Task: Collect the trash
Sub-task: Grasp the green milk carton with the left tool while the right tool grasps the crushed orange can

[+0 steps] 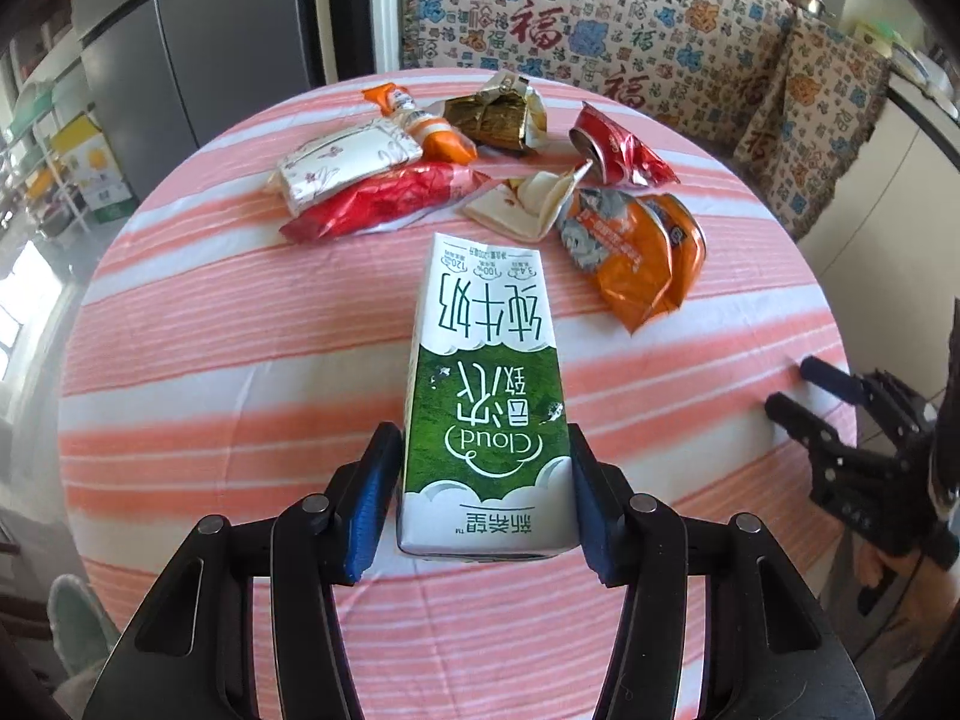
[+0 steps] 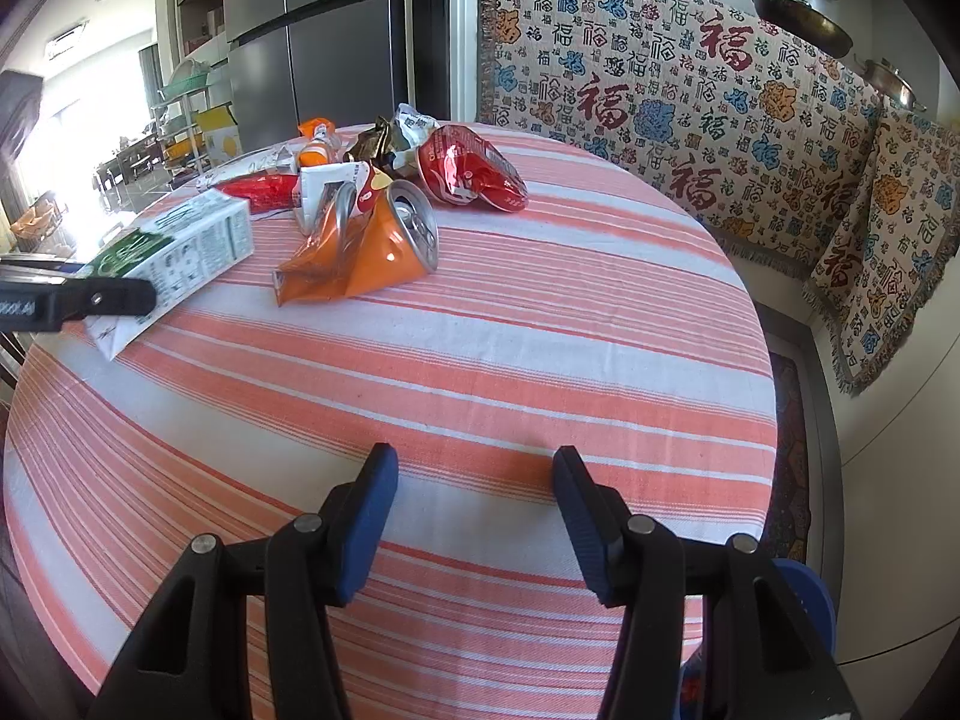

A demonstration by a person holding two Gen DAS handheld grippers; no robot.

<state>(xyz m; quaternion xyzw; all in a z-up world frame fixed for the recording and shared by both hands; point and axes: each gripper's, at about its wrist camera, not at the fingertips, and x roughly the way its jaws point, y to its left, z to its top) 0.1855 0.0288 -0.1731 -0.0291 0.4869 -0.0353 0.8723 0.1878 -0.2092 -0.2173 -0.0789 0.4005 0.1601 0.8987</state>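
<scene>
On the round table w/ the pink-and-white striped cloth (image 1: 180,312), a milk carton (image 1: 486,396) sits right between the pads of the left gripper (image 1: 483,501). Its long axis runs straight fwd along the fingers, away from the camera toward the trash pile. Jaws stand about carton-width: the right pad (image 1: 591,510) looks to be touching the side, the left pad (image 1: 372,510) is at most a sliver off. Can't tell for sure if it's truly clamped or just bracketed; the side view from the right wrist shows the carton's near end tilted up off the cloth w/ a finger across it, so prob. held.

Right gripper (image 2: 474,516) hovers over bare cloth near the table edge, jaws wide, nothing between them. The pile is well apart from it, fwd and left; the left one is clearly nearer the carton.

Readable print on the carton, upside down from the left wrist: "Cloud" in white on green, big green Chinese characters reading 纯牛奶, and "100%" in small print near the far end. Behind the carton: a crushed orange can (image 1: 636,252), a crushed red can (image 1: 618,147), a red wrapper (image 1: 384,198) and other wrappers, all still on the table. The hanging fabric (image 1: 600,12) beyond repeats 福.
</scene>
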